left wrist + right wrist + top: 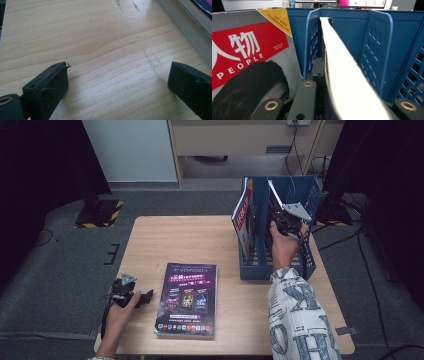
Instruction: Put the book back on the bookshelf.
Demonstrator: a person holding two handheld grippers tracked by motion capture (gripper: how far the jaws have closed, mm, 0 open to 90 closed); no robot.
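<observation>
Right gripper (286, 222) clamps a thin book (342, 82), pale page edge up, tilted, in the middle slot of the blue rack (310, 255). Right hand (281, 245) reaches in from the near side. Left gripper (131, 296), jaws wide, rests on the table (200, 240) beside a purple book (187, 300). Red magazine (247, 57) stands in the left slot.
</observation>
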